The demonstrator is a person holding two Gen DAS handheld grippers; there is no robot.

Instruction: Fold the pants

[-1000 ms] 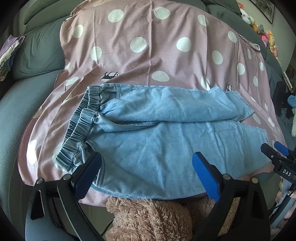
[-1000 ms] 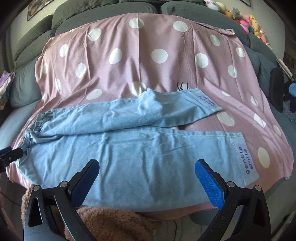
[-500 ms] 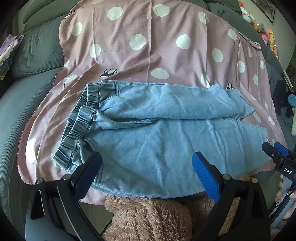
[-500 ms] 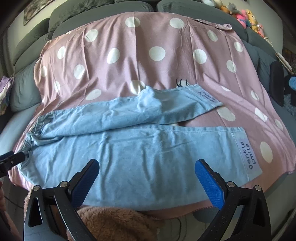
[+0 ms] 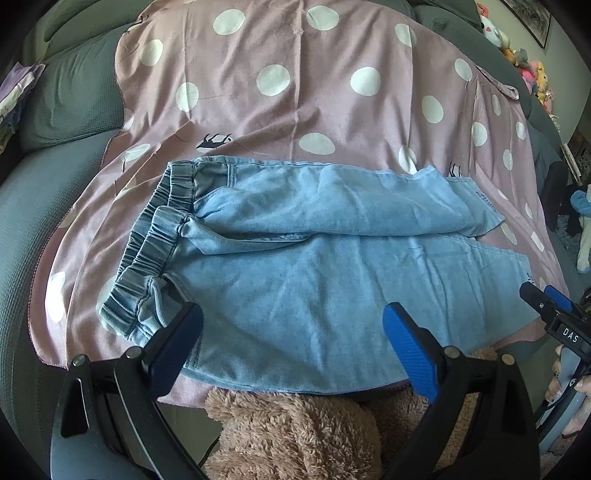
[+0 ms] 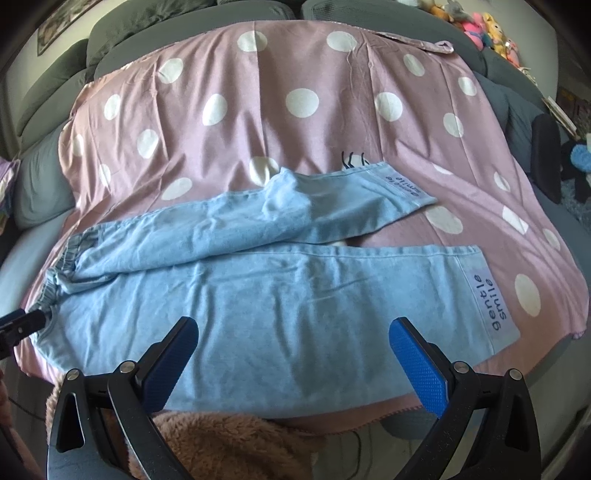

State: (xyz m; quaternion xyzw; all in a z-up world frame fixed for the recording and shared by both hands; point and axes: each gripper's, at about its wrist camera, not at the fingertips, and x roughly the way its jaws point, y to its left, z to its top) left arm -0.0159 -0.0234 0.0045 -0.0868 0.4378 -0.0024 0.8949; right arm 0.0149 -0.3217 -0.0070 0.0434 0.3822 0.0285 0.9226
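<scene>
Light blue denim pants (image 5: 314, 266) lie flat on a pink polka-dot sheet (image 5: 295, 103), elastic waistband (image 5: 147, 254) at the left, legs running right. The far leg (image 6: 332, 206) bends away from the near leg (image 6: 295, 306); the cuffs carry "gentle smile" labels (image 6: 491, 302). My left gripper (image 5: 291, 339) is open and empty above the near edge by the waist. My right gripper (image 6: 291, 354) is open and empty above the near leg. The right gripper's tip shows in the left wrist view (image 5: 546, 299); the left gripper's tip shows in the right wrist view (image 6: 22, 321).
The sheet covers a grey sofa (image 5: 44, 206) with cushions (image 5: 70, 96) at the left. A brown fluffy garment (image 5: 295, 435) sits just below the near edge. Plush toys (image 6: 480, 26) line the far right. A dark chair (image 6: 546, 155) stands at the right.
Both grippers have drifted slightly back and up, so the pants sit a little lower in both views. The pants have not moved and both grippers stay open.
</scene>
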